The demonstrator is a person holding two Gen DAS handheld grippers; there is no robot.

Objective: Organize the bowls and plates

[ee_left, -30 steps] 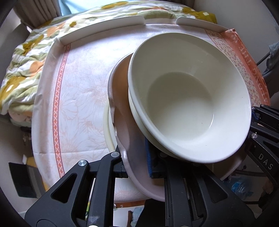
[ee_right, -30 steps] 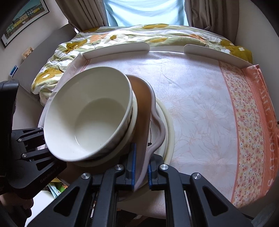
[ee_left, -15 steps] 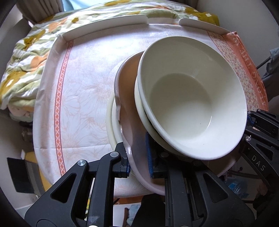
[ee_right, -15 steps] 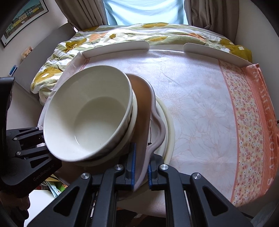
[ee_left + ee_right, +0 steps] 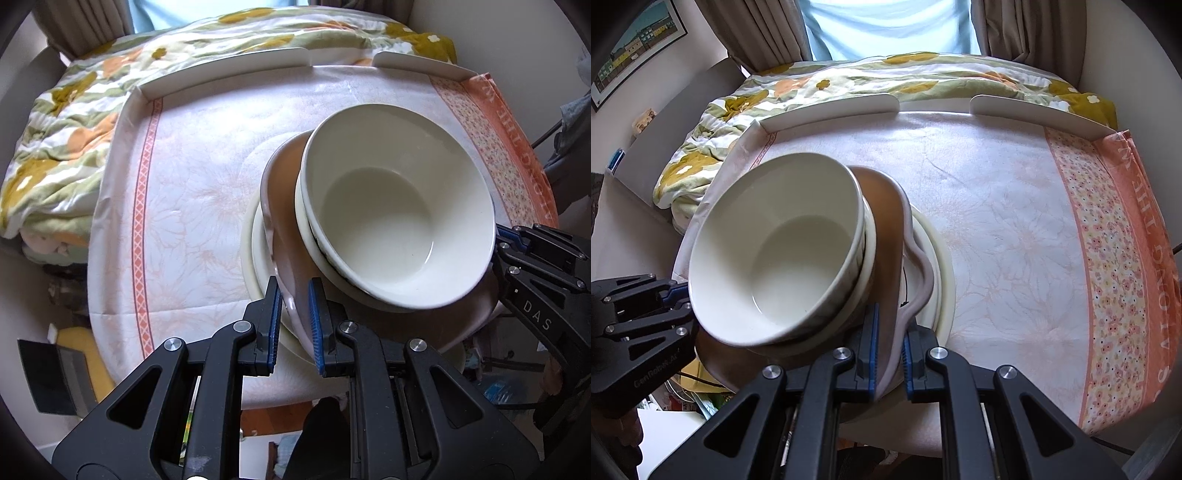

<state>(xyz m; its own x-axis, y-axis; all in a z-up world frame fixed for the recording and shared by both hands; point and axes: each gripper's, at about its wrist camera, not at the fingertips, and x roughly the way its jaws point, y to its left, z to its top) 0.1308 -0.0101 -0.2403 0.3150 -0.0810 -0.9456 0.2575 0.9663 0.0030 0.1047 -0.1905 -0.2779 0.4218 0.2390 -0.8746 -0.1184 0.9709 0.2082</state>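
A pinkish-brown plate with a wavy rim [image 5: 284,206] [image 5: 886,229] is held tilted above the table. It carries a cream bowl [image 5: 399,229] [image 5: 775,251] nested on a second cream dish [image 5: 301,221] [image 5: 868,240]. My left gripper [image 5: 295,317] is shut on the plate's near rim. On the opposite rim my right gripper [image 5: 889,354] is shut too, and it shows at the right edge of the left wrist view [image 5: 517,243]. Under the lifted plate, cream plates [image 5: 255,258] [image 5: 942,258] lie stacked on the table.
The table [image 5: 192,192] [image 5: 1004,206] wears a white floral cloth with an orange patterned border [image 5: 1115,266], and a low white rail [image 5: 831,110] runs along its far edge. A flowered quilt [image 5: 746,107] lies beyond. Clutter sits on the floor below the near edge.
In the left wrist view the plate and bowls have shifted right and look smaller, with more of the table showing. The right wrist view is nearly the same. Both grips hold.
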